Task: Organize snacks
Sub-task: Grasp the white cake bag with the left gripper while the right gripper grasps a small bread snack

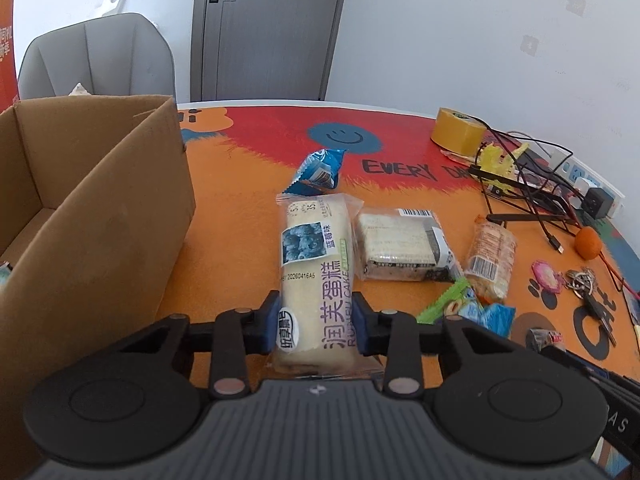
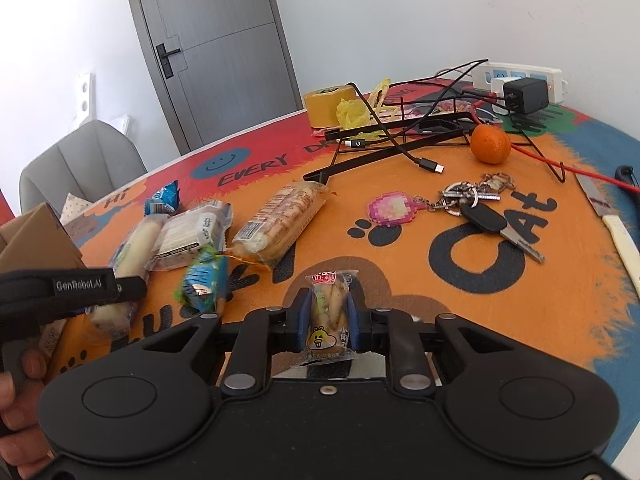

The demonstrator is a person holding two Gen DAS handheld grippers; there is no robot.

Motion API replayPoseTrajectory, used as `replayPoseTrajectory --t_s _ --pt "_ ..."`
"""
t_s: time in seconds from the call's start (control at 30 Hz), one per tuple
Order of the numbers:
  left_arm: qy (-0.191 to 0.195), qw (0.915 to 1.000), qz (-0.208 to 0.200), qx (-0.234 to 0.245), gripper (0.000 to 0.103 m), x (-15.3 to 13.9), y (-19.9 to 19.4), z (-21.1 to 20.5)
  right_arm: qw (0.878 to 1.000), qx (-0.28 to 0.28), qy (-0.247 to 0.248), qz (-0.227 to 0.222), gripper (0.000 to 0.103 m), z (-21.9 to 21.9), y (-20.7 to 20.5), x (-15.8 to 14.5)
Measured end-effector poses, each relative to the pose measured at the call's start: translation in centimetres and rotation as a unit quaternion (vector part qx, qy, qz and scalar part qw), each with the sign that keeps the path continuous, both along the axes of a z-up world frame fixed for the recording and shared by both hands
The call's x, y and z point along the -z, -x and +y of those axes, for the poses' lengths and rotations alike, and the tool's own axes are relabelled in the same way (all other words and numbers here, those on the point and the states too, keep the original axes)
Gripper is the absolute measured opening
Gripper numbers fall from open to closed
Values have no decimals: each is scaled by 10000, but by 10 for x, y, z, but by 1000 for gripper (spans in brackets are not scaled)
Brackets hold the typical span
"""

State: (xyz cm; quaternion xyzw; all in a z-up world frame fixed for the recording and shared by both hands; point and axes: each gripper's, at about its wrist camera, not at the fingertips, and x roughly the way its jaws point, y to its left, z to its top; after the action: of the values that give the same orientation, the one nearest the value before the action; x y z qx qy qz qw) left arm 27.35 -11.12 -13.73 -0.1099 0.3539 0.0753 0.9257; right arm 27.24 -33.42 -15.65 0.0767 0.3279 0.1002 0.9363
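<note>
My left gripper [image 1: 316, 320] is shut on the near end of a long blueberry cake packet [image 1: 312, 264], which lies lengthwise on the orange table mat [image 1: 232, 216]. An open cardboard box [image 1: 100, 200] stands just to its left. My right gripper [image 2: 329, 316] is shut on a small clear snack packet [image 2: 330, 304] with a yellow cartoon label, held just over the mat. Beyond the cake lie a blue packet [image 1: 320, 172], a square cake packet [image 1: 400, 248], a bread packet [image 1: 490, 256] and a green-blue candy packet [image 1: 476, 308].
At the back right sit a yellow tape roll [image 2: 328, 104], tangled cables and a black wire stand [image 2: 400, 136], a power strip [image 2: 520, 80], an orange [image 2: 490, 144], keys [image 2: 472, 200] and a knife [image 2: 612, 220]. A grey chair [image 1: 96, 56] stands behind the box. A hand [image 2: 16, 400] is at the left edge.
</note>
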Motion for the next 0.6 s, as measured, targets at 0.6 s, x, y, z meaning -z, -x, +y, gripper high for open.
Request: replayPoseTrajectory --t_s 0.6 --pt "75 9995 208 222 38 -5 36 1 9998 -140 -108 -17 23 6 25 -2"
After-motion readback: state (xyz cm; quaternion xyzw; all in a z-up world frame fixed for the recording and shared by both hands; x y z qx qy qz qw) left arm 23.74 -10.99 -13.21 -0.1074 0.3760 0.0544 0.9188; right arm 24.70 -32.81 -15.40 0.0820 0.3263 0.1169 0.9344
